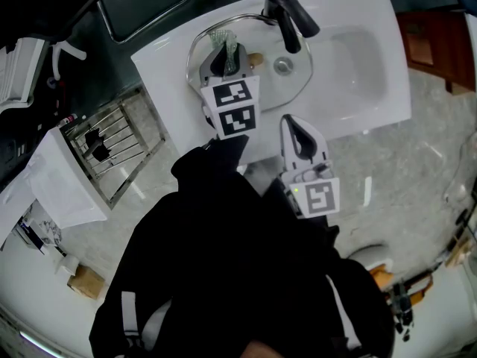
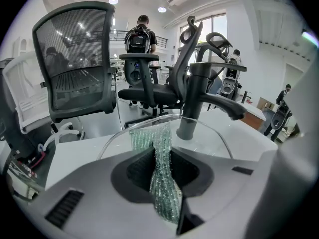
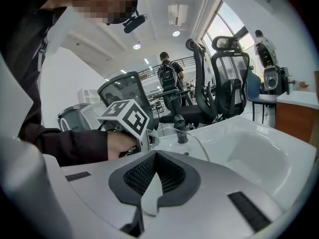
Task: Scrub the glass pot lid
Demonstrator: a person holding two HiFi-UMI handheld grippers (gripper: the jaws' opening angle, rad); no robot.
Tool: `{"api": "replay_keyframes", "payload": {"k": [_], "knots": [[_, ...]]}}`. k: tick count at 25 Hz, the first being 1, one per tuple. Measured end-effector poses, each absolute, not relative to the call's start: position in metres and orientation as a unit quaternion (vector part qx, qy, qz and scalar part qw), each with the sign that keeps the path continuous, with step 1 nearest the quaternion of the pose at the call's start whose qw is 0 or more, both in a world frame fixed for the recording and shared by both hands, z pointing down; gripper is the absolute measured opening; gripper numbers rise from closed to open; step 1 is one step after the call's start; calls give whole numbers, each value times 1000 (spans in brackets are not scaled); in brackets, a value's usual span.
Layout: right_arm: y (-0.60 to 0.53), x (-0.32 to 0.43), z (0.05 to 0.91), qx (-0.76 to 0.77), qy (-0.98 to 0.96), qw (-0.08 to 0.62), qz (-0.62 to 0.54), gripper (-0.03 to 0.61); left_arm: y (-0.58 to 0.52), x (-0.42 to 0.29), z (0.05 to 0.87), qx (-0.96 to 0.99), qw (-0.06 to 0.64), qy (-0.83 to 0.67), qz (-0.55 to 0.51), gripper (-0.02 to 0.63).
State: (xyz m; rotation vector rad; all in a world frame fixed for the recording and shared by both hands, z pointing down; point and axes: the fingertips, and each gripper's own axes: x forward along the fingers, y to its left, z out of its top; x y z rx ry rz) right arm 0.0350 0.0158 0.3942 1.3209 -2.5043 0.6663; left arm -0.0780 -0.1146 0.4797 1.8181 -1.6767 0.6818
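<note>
The glass pot lid (image 1: pixel 292 88) lies flat on the white sink top, under the black faucet (image 1: pixel 287 13). My left gripper (image 1: pixel 223 52) hovers over the lid's left part, shut on a green sparkly scrub cloth (image 1: pixel 223 39). In the left gripper view the cloth (image 2: pixel 162 168) hangs between the jaws, with the lid (image 2: pixel 212 138) and faucet (image 2: pixel 199 93) just ahead. My right gripper (image 1: pixel 293 125) sits at the sink's front edge by the lid's near rim, shut; nothing shows between its jaws. The right gripper view (image 3: pixel 157 176) shows the lid (image 3: pixel 205 146) and the left gripper's marker cube (image 3: pixel 127 116).
The sink basin (image 1: pixel 365 58) lies right of the lid. A metal wire rack (image 1: pixel 112 148) stands on the floor to the left, and a wooden cabinet (image 1: pixel 436 39) at the far right. Office chairs (image 2: pixel 75 68) and people stand behind the sink.
</note>
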Motion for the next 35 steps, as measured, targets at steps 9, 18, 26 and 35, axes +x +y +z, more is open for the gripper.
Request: {"api": "replay_keyframes", "payload": {"k": [9, 18, 26, 35], "knots": [[16, 37, 394, 454, -853, 115, 228, 2, -120, -67, 478, 686, 285, -621, 251, 77], [16, 39, 392, 460, -851, 110, 230, 2, -124, -57, 477, 693, 283, -614, 251, 77], [17, 44, 394, 465, -847, 111, 233, 2, -127, -46, 477, 703, 277, -604, 252, 77], [19, 48, 394, 471, -844, 106, 235, 2, -128, -33, 479, 716, 270, -589, 260, 77]]}}
